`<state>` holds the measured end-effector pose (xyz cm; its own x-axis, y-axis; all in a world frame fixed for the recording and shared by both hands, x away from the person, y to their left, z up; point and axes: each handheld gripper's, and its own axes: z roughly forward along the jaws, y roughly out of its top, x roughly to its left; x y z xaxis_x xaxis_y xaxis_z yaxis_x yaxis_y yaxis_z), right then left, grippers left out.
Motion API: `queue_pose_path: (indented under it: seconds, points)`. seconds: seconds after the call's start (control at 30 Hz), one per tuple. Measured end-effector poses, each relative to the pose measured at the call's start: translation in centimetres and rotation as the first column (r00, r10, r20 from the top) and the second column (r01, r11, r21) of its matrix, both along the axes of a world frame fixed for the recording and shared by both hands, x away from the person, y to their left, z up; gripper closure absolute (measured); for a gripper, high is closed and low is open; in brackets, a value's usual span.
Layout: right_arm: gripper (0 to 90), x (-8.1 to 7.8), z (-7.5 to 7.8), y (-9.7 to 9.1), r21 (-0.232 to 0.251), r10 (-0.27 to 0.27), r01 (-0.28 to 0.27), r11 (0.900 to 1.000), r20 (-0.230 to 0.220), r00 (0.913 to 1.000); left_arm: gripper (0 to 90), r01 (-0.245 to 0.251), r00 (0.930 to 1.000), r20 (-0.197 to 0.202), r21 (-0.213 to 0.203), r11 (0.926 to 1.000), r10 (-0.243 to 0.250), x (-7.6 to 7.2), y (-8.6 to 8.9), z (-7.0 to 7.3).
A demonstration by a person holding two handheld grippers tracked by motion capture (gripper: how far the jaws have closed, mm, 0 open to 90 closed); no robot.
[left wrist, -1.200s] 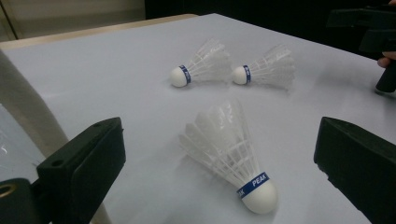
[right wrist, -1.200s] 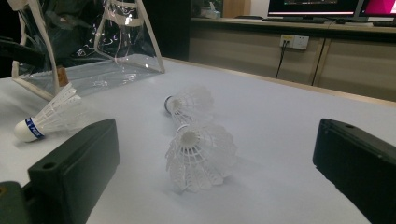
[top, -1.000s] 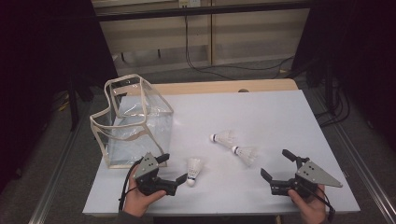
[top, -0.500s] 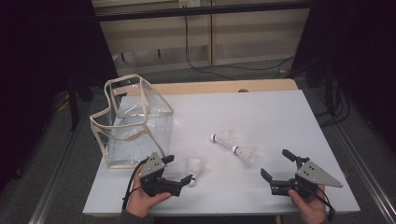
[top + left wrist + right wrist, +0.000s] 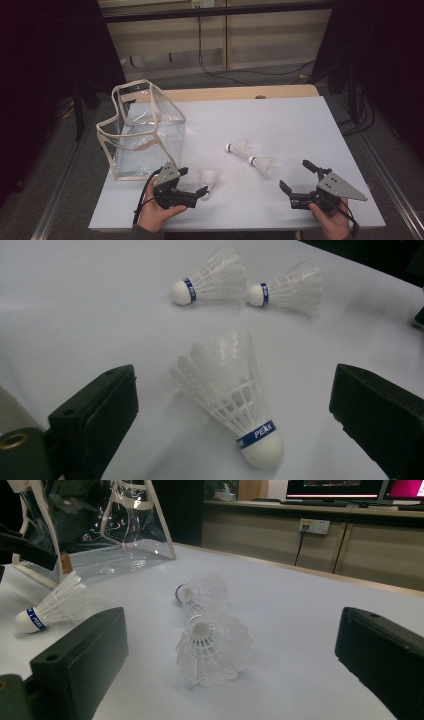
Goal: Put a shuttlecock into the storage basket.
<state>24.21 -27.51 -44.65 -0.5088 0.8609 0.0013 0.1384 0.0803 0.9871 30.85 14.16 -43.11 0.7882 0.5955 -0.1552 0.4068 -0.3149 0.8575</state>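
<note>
Three white shuttlecocks with blue bands lie on the white table (image 5: 300,125). The nearest shuttlecock (image 5: 207,179) (image 5: 232,400) lies cork toward me between the spread jaws of my left gripper (image 5: 194,181) (image 5: 235,385), which is open and not touching it. Two more shuttlecocks (image 5: 239,147) (image 5: 262,164) lie side by side mid-table. My right gripper (image 5: 295,175) (image 5: 232,630) is open and faces them from the front right, with the closer shuttlecock (image 5: 212,647) a short way ahead of its jaws. A clear bag (image 5: 145,135) with beige trim stands open at the left.
The clear bag (image 5: 100,530) rises just behind the left gripper. A wooden strip (image 5: 240,93) borders the table's far edge, with cables on the floor beyond it. Bare tabletop stretches across the middle and right.
My left gripper has moved right and forward, so the nearest shuttlecock now lies between its open jaws. The right gripper and the other shuttlecocks have stayed put.
</note>
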Motion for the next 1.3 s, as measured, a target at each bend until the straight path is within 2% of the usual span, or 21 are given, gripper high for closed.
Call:
queue_pose_path:
  seconds: [0.13,0.23,0.53,0.63,0.93,1.3]
  points:
    - [0.5,0.0,0.0,0.0,0.0,-0.001,0.001,1.0,0.0,1.0,8.4,0.006,0.9997,-0.023,0.011,0.9999,-0.006,0.1,-0.3,-0.1]
    - [0.6,0.0,0.0,0.0,0.0,0.001,-0.001,1.0,0.001,1.0,10.2,0.019,0.9993,-0.033,0.035,0.9992,-0.017,0.2,-0.5,-0.2]
    - [0.6,0.0,0.0,0.0,0.003,0.0,0.0,1.0,0.0,1.0,12.8,0.015,0.9968,-0.079,0.067,0.9977,-0.01,0.3,-1.0,-0.5]
    - [0.7,0.0,0.0,0.0,0.002,0.002,-0.002,1.0,-0.001,1.0,13.5,0.019,0.9965,-0.083,0.094,0.9954,-0.011,0.3,-1.1,-0.5]
    - [0.7,0.0,0.0,0.0,0.002,-0.001,0.001,1.0,0.0,1.0,20.6,0.011,0.9946,-0.103,0.136,0.9906,0.003,0.3,-1.4,-0.9]
    - [0.7,0.0,0.0,0.0,0.003,0.001,-0.001,1.0,0.0,1.0,27.8,0.032,0.993,-0.117,0.139,0.9898,-0.016,0.3,-1.6,-1.0]
